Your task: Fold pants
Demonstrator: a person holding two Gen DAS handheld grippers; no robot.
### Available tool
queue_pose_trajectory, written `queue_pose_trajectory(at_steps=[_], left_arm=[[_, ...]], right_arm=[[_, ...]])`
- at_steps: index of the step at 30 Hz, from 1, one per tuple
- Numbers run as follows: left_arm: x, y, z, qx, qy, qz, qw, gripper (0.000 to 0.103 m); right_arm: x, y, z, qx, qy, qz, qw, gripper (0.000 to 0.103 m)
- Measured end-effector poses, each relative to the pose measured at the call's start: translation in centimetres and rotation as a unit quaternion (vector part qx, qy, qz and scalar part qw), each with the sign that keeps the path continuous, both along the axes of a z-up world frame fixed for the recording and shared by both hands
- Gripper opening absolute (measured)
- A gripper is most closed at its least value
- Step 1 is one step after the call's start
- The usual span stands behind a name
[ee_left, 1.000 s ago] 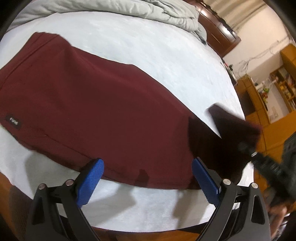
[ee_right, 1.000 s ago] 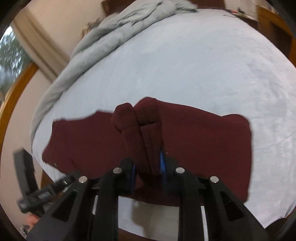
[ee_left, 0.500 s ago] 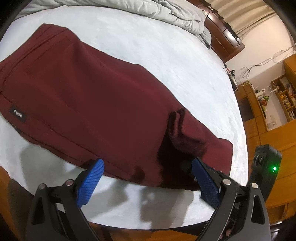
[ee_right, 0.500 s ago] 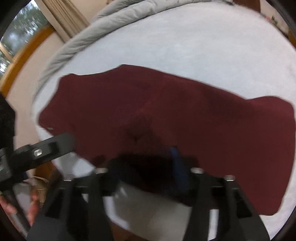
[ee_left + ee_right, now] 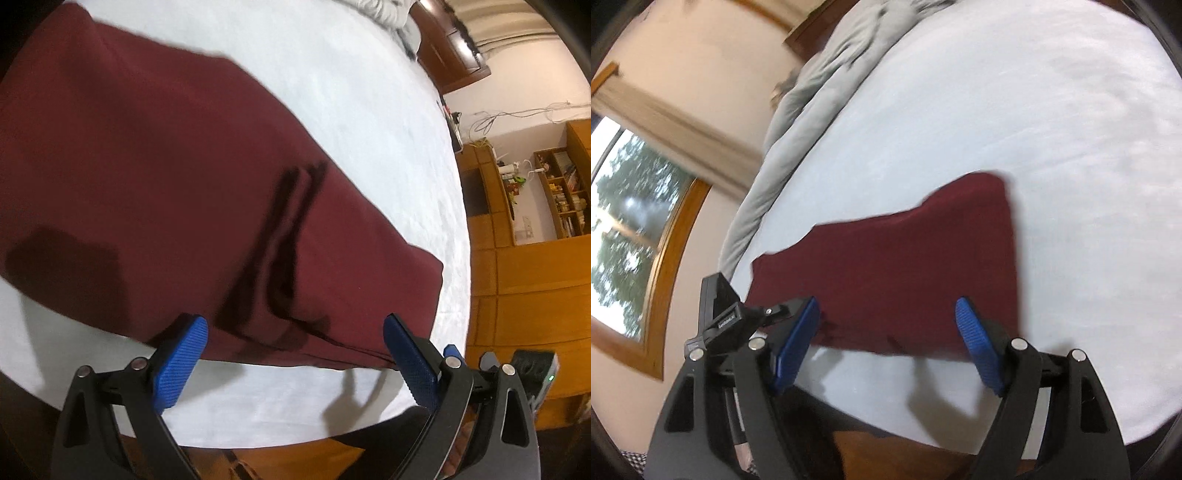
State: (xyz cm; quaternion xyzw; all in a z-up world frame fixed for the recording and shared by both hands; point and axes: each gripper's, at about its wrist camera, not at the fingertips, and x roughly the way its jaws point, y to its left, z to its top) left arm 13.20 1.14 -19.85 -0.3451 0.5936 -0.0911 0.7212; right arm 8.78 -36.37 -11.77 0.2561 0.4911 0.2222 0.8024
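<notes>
Both the left tool and right tool gape empty above the maroon pants, lying flat on the bed.

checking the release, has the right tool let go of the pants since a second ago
Yes. The right tool was clamped on a raised fold; now it is open and empty, and the maroon pants lie flat on the white bedsheet.

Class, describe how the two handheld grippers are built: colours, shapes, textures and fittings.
The left gripper and right gripper match: black plastic frames with triangular cut-outs, silver round bolts, and ribbed blue finger pads. A green light glows on the right gripper's black body.
</notes>
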Motion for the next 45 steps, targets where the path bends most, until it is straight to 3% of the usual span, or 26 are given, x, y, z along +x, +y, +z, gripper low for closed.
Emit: queue_pose_trajectory(at_steps=[4,5,7,8,12,14,16,18,22,28,30,32,35,38,40,43,45], left_arm=[[0.9,-0.8,-1.6,-0.008,0.013,0.019,0.9997,0.092],[1.0,-0.8,-1.5,-0.010,0.012,0.024,0.9996,0.085],[1.1,-1.1,-1.4,0.003,0.014,0.019,0.9997,0.040],[1.2,-1.2,-1.2,0.022,0.012,0.010,0.9996,0.034],[0.3,-0.4,0.2,0.013,-0.033,0.003,0.9994,0.027],[-0.5,0.5,1.8,0.017,-0.071,0.008,0.9973,0.027],[-1.1,1.8,2.8,0.053,-0.091,0.014,0.9943,0.027],[-1.2,3.2,2.2,0.077,-0.081,0.026,0.9934,0.027],[-1.7,4.3,-1.1,0.069,-0.043,0.024,0.9964,0.028],[-1.7,4.0,-1.4,0.074,-0.043,0.032,0.9958,0.033],[-1.4,3.8,-1.3,0.070,-0.040,0.034,0.9962,0.035],[-1.6,3.7,-1.2,0.070,-0.039,0.032,0.9962,0.038],[-1.1,2.7,-0.8,0.085,-0.040,0.019,0.9954,0.046],[-0.8,1.7,-0.4,0.108,-0.042,0.004,0.9933,0.053],[-0.8,1.5,-0.6,0.118,-0.046,-0.003,0.9919,0.058],[-0.9,1.0,-0.7,0.131,-0.051,-0.013,0.9899,0.062],[-0.7,0.6,-0.5,0.139,-0.053,-0.026,0.9886,0.065]], right_arm=[[-0.7,-1.9,-0.6,-0.008,0.002,-0.024,1.000,0.077],[-0.8,-2.0,-0.8,-0.010,0.005,-0.026,1.000,0.077],[-1.0,-1.8,-1.4,-0.021,0.009,-0.029,0.999,0.077],[-0.9,-1.8,-1.8,-0.025,0.013,-0.031,0.999,0.077],[-0.7,-3.2,-2.9,-0.013,0.029,-0.043,0.999,0.077],[-0.6,-3.5,-3.2,-0.008,0.037,-0.047,0.998,0.077],[-0.5,-3.7,-3.4,-0.004,0.040,-0.046,0.998,0.077],[-0.1,-3.6,-3.9,0.004,0.050,-0.036,0.998,0.078],[1.2,-3.2,-5.7,0.019,0.084,-0.023,0.996,0.080],[2.9,-1.0,-8.9,0.042,0.131,0.014,0.990,0.081],[3.2,-0.6,-9.9,0.064,0.141,0.020,0.988,0.076],[3.3,-0.4,-10.2,0.097,0.149,0.027,0.984,0.054],[2.8,-0.4,-8.4,0.099,0.124,0.040,0.986,0.036],[1.8,-1.5,-5.7,0.130,0.101,0.031,0.986,0.033],[1.3,-1.7,-5.0,0.092,0.102,0.024,0.990,0.033],[1.4,-1.3,-7.9,0.006,0.145,0.012,0.989,0.034],[1.4,-1.9,-9.1,0.027,0.159,-0.002,0.987,0.035]])
